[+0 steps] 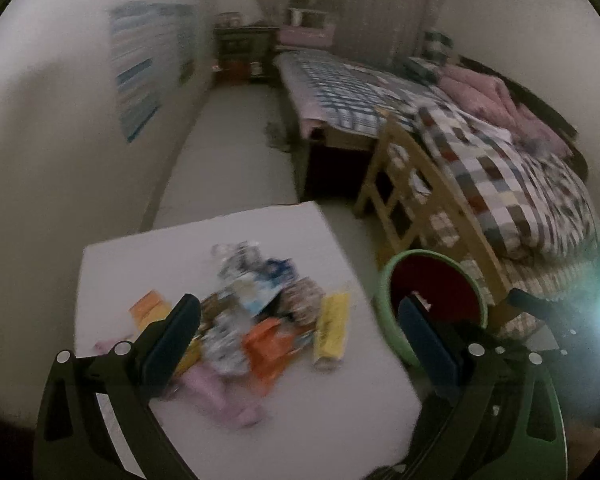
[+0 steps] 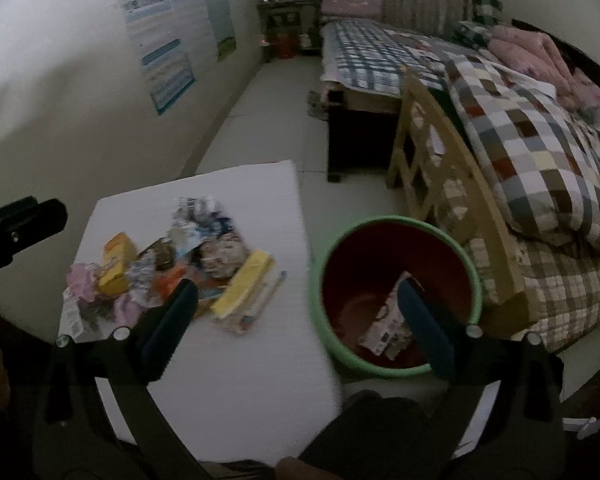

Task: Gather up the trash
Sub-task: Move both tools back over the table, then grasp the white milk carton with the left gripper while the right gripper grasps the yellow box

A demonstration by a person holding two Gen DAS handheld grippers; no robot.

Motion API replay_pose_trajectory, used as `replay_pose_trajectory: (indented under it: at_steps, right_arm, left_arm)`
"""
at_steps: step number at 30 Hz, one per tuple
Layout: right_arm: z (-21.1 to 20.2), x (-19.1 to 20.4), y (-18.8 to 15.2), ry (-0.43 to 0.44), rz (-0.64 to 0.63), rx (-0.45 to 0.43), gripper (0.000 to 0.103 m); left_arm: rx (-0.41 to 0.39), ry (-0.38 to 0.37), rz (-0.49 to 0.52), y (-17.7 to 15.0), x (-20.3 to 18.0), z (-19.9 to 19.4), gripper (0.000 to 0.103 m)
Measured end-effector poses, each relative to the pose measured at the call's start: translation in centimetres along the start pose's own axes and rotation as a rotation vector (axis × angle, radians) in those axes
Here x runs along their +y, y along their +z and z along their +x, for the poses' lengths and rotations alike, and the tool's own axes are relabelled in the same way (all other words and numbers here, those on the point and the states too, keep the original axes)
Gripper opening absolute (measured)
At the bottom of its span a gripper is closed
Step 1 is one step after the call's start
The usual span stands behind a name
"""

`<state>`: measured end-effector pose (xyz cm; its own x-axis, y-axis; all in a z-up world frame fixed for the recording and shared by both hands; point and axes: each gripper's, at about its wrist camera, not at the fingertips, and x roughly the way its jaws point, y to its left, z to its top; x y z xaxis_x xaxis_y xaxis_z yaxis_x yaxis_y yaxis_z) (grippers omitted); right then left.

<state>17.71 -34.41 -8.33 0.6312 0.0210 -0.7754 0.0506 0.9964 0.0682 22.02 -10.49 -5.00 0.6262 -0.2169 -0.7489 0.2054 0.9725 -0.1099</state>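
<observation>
1. Many crumpled wrappers make up the trash pile (image 2: 172, 268), heaped on the near-left part of the white table (image 2: 260, 360); the colours are mixed: orange, pink, blue-and-white, brown.
2. One yellow carton (image 2: 116, 266) stands at the pile's left side, and a long yellow packet (image 2: 244, 282) lies at its right edge, just beside a flat clear-wrapped item.
3. Printing shows on several wrappers and on the wall poster (image 2: 172, 44), but none of it can be read; the left wrist view is too blurred for any lettering.
4. The bin (image 2: 396, 222), green-rimmed with a dark red inside, stands on the floor just right of the table, near the wooden bed end (image 2: 452, 184).
5. Inside the bin lies a white printed wrapper (image 2: 384, 328), resting against the bottom and the near wall.
6. The left gripper (image 1: 300, 312) has its jaws spread wide with nothing between them, hovering over the pile and the table edge.
7. The right gripper (image 2: 298, 296) is likewise spread wide and empty, one finger over the table, the other over the bin.
</observation>
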Motion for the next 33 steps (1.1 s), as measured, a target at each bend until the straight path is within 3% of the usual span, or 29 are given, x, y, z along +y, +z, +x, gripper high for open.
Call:
replay_pose_trajectory:
  at_steps: [14, 33]
  right_arm:
    - [1.8, 8.8, -1.8, 0.029, -0.100, 0.063, 0.098]
    - [10.1, 7.2, -3.2, -0.062, -0.051, 0.215, 0.098]
  left_arm:
    - [0.043, 0.129, -0.229, -6.9, 13.6, -2.7, 0.095]
    - [0.277, 0.219, -0.454, -14.4, 21.1, 6.5, 0.095]
